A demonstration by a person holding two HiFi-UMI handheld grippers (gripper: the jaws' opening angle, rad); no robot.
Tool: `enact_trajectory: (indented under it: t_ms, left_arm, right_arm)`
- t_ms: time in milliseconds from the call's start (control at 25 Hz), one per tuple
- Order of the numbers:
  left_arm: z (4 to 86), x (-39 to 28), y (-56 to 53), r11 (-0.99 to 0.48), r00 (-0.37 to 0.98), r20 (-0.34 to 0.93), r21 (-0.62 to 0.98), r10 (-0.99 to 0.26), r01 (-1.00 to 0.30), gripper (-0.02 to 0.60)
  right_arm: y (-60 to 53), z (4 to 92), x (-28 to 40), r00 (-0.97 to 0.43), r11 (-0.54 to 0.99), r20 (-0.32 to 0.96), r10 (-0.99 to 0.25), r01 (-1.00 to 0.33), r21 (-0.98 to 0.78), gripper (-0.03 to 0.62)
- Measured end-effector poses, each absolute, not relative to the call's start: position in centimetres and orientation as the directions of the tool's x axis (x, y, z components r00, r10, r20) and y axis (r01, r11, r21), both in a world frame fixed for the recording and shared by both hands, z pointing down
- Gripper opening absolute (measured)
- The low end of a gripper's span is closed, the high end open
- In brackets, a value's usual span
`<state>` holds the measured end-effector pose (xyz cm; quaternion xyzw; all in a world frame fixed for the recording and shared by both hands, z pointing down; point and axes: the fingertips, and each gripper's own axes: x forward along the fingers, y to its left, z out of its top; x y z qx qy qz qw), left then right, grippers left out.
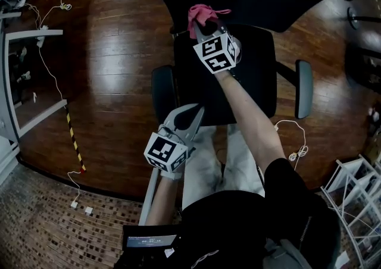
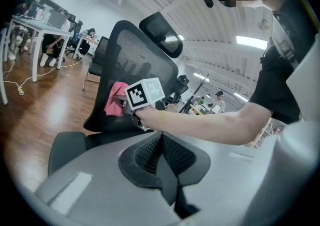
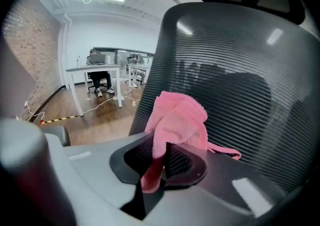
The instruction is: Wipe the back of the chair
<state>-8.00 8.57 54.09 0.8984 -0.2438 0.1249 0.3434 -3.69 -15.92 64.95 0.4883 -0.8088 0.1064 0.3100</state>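
Head view: square-marked right hand-held gripper [image 1: 207,28] clamps cloth [image 1: 199,13].

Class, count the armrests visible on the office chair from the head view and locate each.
2. One armrest is at the left side of the seat, just above the left gripper; the other armrest is at the seat's right side. None looks hidden.

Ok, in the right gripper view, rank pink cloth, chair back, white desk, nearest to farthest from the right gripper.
1. Pink cloth, pinched in the right gripper.
2. Chair back, just behind the cloth.
3. White desk, far left across the floor.
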Motion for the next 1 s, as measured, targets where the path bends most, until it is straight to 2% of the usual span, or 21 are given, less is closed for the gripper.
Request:
enact_trajectory:
  t_ms: [320, 440, 720, 1000]
  left_arm:
    - [54.5, -10.9, 8.9, -0.617, 0.825, 0.410, 0.550, -0.388, -0.563, -0.009]
    - [54.6, -11.0, 9.1, -0.612, 0.822, 0.415, 0.549, -0.391, -0.569, -0.009]
    - [54.5, -9.9, 9.2, -0.628, 0.829, 0.423, 0.546, -0.366, -0.555, -0.009]
    - [54.8, -7.0, 9.7, -0.659, 0.844, 0.433, 0.539, -0.317, -0.524, -0.009]
  right_arm:
    - [-15.0, 65.7, -13.1, -0.528, 0.715, 0.590, -0.611, -0.688, 0.124, 0.041]
    - [-14.5, 67.0, -13.6, -0.539, 0.750, 0.616, -0.574, -0.648, 0.131, 0.041]
    - [-14.7, 68.7, -6.9, -0.438, 0.664, 0.654, -0.616, -0.736, 0.132, 0.041]
    - [-14.0, 69.3, 4.8, -0.283, 0.489, 0.665, -0.692, -0.861, 0.143, 0.043]
